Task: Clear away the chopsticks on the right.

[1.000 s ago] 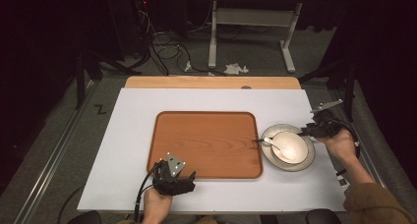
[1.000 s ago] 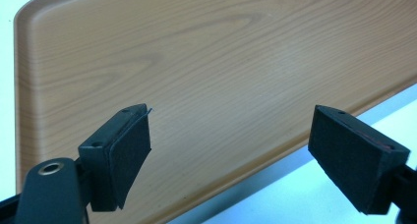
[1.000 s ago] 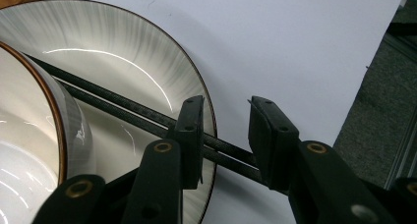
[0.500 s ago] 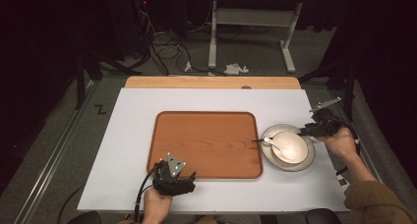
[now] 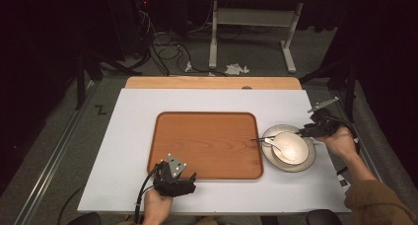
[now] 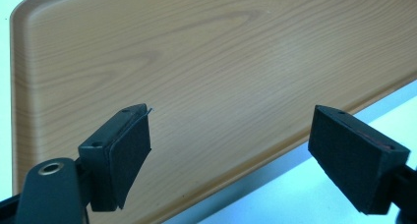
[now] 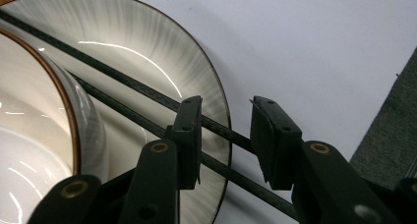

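Observation:
A brown wooden tray (image 5: 207,143) lies in the middle of the white table. Right of it sits a grey-rimmed plate (image 5: 309,158) with a white bowl (image 5: 291,148) on it. My left gripper (image 5: 185,178) is at the tray's near edge, open, and its pads (image 6: 130,140) hang over the bare tray (image 6: 196,62) with nothing between them. My right gripper (image 5: 303,132) is at the plate's far right rim. It stands open over the plate (image 7: 147,47), beside the bowl (image 7: 34,135). Two black chopsticks (image 7: 133,86) run slantwise across the plate and through the gap between the jaws, which do not press on them.
A thin utensil (image 5: 263,140) sticks out over the plate's left rim toward the tray. The white table top (image 5: 138,116) ends close to the right of the plate, with grey floor (image 5: 389,151) beyond. A wooden strip (image 5: 212,83) borders the far edge.

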Demonstrator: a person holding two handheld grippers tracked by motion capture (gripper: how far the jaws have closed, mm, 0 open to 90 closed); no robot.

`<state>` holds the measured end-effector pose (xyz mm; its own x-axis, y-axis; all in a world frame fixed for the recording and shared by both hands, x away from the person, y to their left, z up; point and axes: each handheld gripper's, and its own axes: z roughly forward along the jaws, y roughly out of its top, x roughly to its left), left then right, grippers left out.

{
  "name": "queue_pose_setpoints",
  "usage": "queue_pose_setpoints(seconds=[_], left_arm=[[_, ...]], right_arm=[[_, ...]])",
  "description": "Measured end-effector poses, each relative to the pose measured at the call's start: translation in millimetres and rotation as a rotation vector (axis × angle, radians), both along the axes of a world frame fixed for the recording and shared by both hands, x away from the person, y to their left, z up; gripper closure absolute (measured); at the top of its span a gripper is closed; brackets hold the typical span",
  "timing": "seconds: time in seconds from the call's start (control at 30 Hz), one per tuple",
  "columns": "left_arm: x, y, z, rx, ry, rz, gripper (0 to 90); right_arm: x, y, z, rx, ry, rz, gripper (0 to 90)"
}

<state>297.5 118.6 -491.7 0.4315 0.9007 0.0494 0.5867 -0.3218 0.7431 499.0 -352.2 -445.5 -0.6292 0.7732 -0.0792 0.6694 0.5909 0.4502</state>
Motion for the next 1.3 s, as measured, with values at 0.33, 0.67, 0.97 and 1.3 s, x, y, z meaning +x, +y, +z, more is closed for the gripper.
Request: queue_pose_setpoints(seconds=[0.33,0.67,0.97,1.3], left_arm=[[0.1,-0.8,-0.7,0.005,0.002,-0.003,16.5],[-0.3,-0.9,0.6,0.008,-0.005,-0.004,16.5],[0.1,-1.8,-0.2,0.010,0.000,-0.011,16.5],[2.6,-4.2,1.1,0.005,-0.003,-0.027,16.4]], right_arm=[[-3.0,5.9,-0.4,-0.021,0.033,0.059,73.6],[-5.0,8.6,-4.4,-0.052,0.010,0.079,81.8],[-7.0,9.2,-6.3,-0.045,-0.028,0.088,86.2],[-18.5,4.9,6.2,0.013,-0.102,0.064,86.6]])
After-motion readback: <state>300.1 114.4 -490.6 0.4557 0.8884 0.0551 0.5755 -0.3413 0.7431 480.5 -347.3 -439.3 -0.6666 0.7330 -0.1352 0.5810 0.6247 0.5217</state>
